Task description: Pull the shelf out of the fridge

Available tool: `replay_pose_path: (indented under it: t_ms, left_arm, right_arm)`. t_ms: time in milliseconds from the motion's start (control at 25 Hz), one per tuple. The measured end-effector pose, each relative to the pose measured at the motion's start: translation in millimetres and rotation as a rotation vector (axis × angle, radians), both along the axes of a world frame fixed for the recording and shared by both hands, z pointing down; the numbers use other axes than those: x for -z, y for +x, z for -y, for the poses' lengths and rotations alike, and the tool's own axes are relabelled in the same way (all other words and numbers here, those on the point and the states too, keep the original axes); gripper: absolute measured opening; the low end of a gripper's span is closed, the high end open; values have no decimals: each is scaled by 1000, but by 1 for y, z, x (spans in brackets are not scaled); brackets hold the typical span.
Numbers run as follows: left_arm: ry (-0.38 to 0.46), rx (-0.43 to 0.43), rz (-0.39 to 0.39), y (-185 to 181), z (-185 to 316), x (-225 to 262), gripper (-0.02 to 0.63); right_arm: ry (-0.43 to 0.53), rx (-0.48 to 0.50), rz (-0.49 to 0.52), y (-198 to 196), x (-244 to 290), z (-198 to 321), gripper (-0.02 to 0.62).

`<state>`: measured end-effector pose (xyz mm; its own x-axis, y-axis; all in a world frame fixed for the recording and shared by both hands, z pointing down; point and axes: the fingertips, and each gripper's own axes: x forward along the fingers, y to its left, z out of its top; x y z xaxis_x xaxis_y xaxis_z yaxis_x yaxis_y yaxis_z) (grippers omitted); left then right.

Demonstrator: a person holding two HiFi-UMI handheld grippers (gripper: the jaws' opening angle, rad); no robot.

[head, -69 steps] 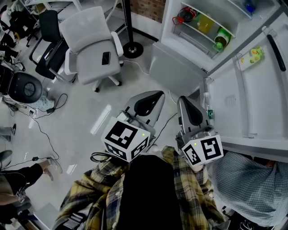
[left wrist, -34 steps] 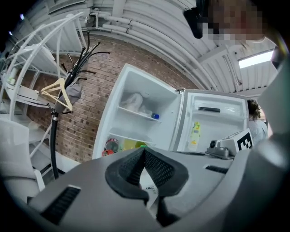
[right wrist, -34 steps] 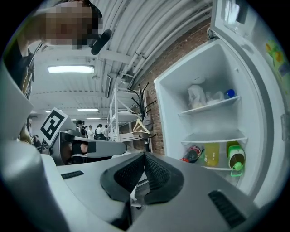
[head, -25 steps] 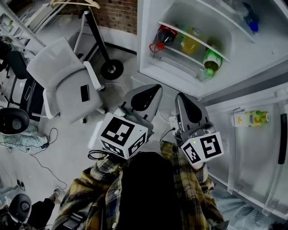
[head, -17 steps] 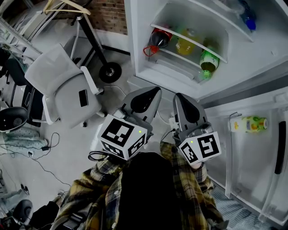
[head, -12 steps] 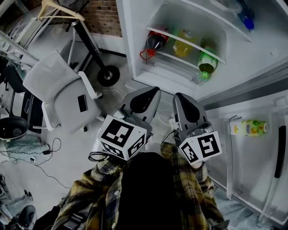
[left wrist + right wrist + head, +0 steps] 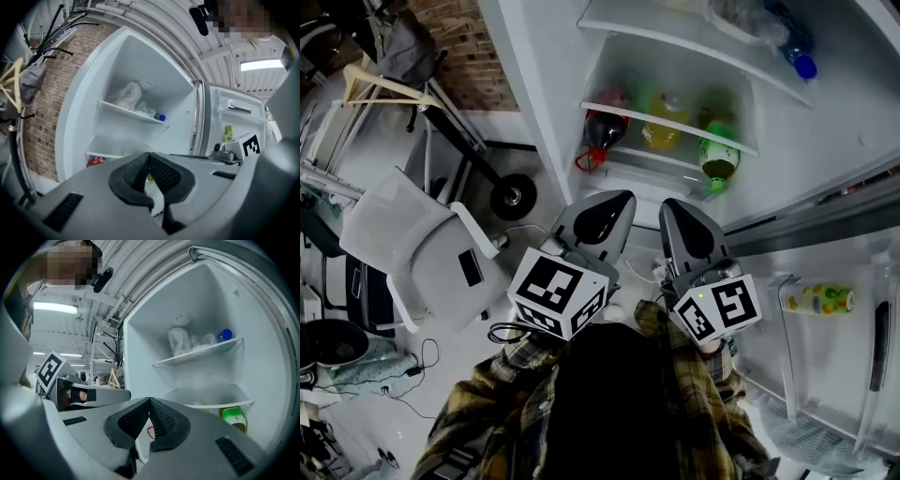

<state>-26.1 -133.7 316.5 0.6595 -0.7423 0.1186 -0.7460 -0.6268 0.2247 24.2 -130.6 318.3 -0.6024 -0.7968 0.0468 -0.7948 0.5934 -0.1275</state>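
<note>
The fridge stands open ahead of me. Its lower white shelf (image 7: 670, 120) has a red bottle (image 7: 602, 131), a yellow bottle (image 7: 664, 108) and a green bottle (image 7: 717, 157) beneath it. An upper shelf (image 7: 694, 47) carries a bag and a blue-capped bottle (image 7: 797, 52). My left gripper (image 7: 622, 197) and right gripper (image 7: 668, 204) are side by side, short of the fridge opening, both shut and empty. In the left gripper view the left gripper (image 7: 150, 154) points at the lower shelf (image 7: 105, 154). In the right gripper view the right gripper (image 7: 149, 400) points below the lower shelf (image 7: 215, 401).
The open fridge door (image 7: 825, 356) at the right holds a yellow bottle (image 7: 816, 298). A white office chair (image 7: 412, 248) with a phone (image 7: 470, 267) on its seat stands at the left. A coat stand's round base (image 7: 511, 199) and a brick wall (image 7: 459, 37) are beside the fridge.
The view has swung from the chair side toward the fridge, whose opening now lies straight ahead of both grippers. Both grippers moved together toward it and stayed shut.
</note>
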Motion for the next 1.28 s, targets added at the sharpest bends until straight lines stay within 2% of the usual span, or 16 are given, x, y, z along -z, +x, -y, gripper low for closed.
replay_pose_path:
  t_ms: [280,640,920,1280]
  left_arm:
    - [-12,-110,1,-4,45,-4,3]
    - [-91,-201,-8,9,69,-21,3]
    - [-120,-185,-2,21,79,-29,3]
    - [-147,-126,-39,34,94,-35,3]
  right_arm:
    - [5,-108,18,-4,3,48,17]
    - [-51,-216,33,12,-9,71,17]
    - [-79,-232,52,33,-14,77,18]
    - [-143,-193,118,53,-29,94,18]
